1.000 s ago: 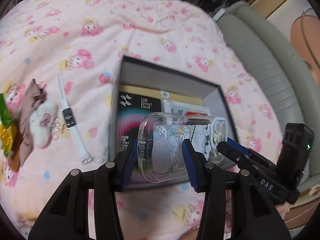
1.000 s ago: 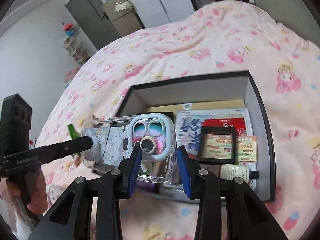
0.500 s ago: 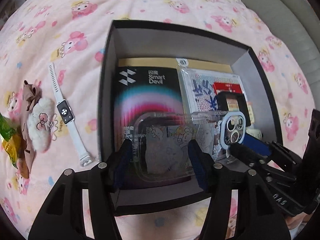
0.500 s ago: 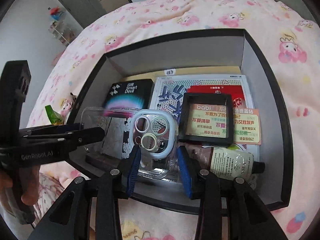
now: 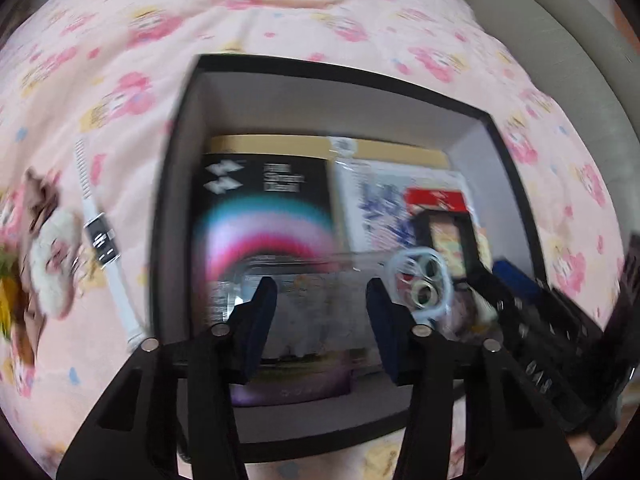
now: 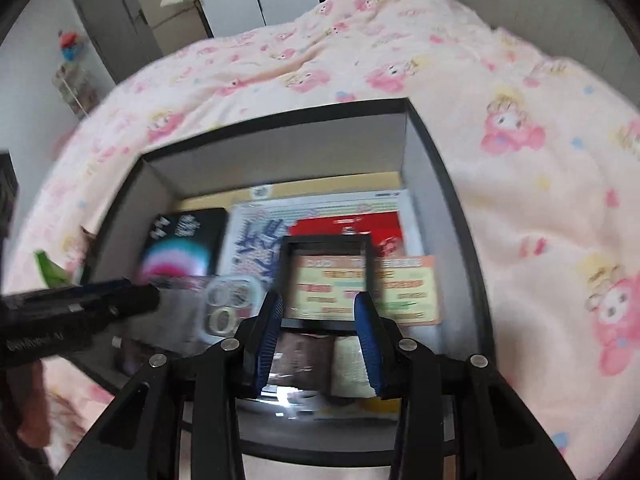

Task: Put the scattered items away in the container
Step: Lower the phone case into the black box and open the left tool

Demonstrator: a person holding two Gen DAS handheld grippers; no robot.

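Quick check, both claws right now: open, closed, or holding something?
Left claw: jaws closing over the clear phone case, but the pads show no grip on it.
Right claw: open and empty, with the case off to its side.

Clear glossy plastic phone case (image 5: 320, 292), matt grey cardboard box (image 5: 320, 104), soft fleecy blanket (image 5: 280, 8)

pink cartoon blanket (image 5: 280, 12), grey wardrobe (image 6: 108, 12), cardboard box (image 6: 172, 16)
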